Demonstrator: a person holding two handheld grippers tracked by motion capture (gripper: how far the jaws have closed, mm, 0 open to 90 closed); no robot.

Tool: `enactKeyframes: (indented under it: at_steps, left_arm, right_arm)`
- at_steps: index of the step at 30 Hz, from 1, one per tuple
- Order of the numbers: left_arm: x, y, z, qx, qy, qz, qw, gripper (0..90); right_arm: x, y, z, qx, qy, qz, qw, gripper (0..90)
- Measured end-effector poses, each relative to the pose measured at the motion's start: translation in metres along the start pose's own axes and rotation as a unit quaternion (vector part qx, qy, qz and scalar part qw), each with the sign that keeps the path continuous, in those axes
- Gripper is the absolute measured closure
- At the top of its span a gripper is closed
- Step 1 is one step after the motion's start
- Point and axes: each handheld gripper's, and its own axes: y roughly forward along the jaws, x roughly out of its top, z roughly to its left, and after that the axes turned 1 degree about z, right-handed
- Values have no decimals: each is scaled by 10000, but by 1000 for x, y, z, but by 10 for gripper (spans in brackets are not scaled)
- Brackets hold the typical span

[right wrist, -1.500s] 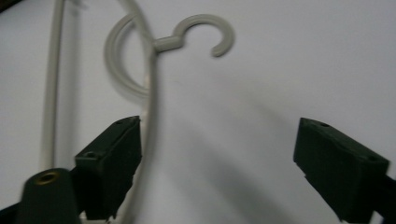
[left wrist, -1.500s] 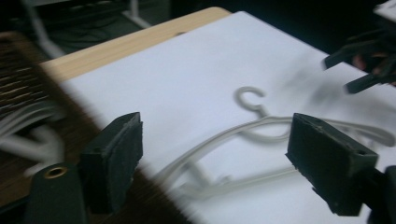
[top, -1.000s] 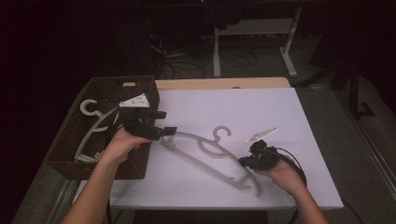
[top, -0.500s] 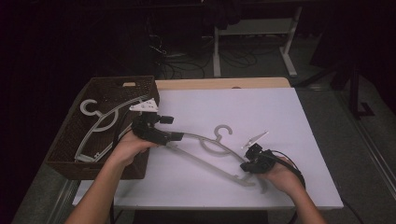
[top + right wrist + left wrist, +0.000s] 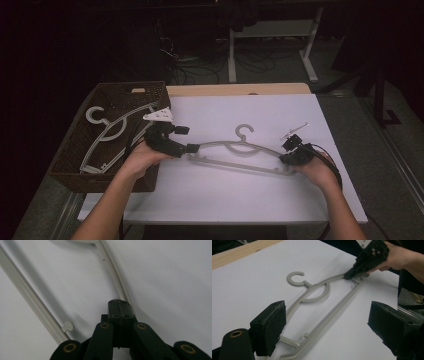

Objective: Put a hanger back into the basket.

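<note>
A: What's in the brown wicker basket (image 5: 75,160)?
B: It sits at the table's left edge, and a pale grey hanger (image 5: 107,132) lies inside it, hook toward the far end.

A: And the surface?
B: A white sheet (image 5: 235,200) covers most of the table (image 5: 240,89), with a strip of bare wood along the far side. The room behind is dark; a white desk frame (image 5: 310,50) and loose cables (image 5: 190,67) stand on the floor.

A: Where's the other hanger?
B: The second grey hanger (image 5: 240,150) lies flat on the white sheet near the middle, hook pointing to the far side. Each end reaches a gripper.

A: How do the jaws stand?
B: The left gripper (image 5: 327,327) has its jaws spread wide, one to each side of the hanger's left end, with the pad (image 5: 270,325) apart from the plastic. The right gripper (image 5: 119,305) has its jaws pressed together at the upper arm of the hanger's right end; the plastic runs in under the closed tips.

A: And the hands?
B: The left hand (image 5: 142,156) is just beside the basket; the right hand (image 5: 315,167) is near the sheet's right edge.
</note>
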Motion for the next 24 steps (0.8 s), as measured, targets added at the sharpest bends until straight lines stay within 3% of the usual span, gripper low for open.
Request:
enactKeyframes:
  at_steps: [6, 9, 17, 24]
  left_arm:
    - [0, 2, -2, -15, 21, 27, 10000, 145]
    - [-1, 4, -2, -32, 25, 56, 10000, 145]
    - [-2, 3, -1, -59, 18, 50, 10000, 145]
    - [-3, 4, -2, -71, 39, 74, 9999, 145]
  right_arm:
    - [9, 6, -26, -200, 288, -99, 9993, 895]
    - [11, 6, -31, -70, 417, -271, 9987, 895]
    - [-2, -25, -16, 191, 405, -696, 9966, 895]
    - [-21, -31, -9, 118, 397, -663, 9969, 894]
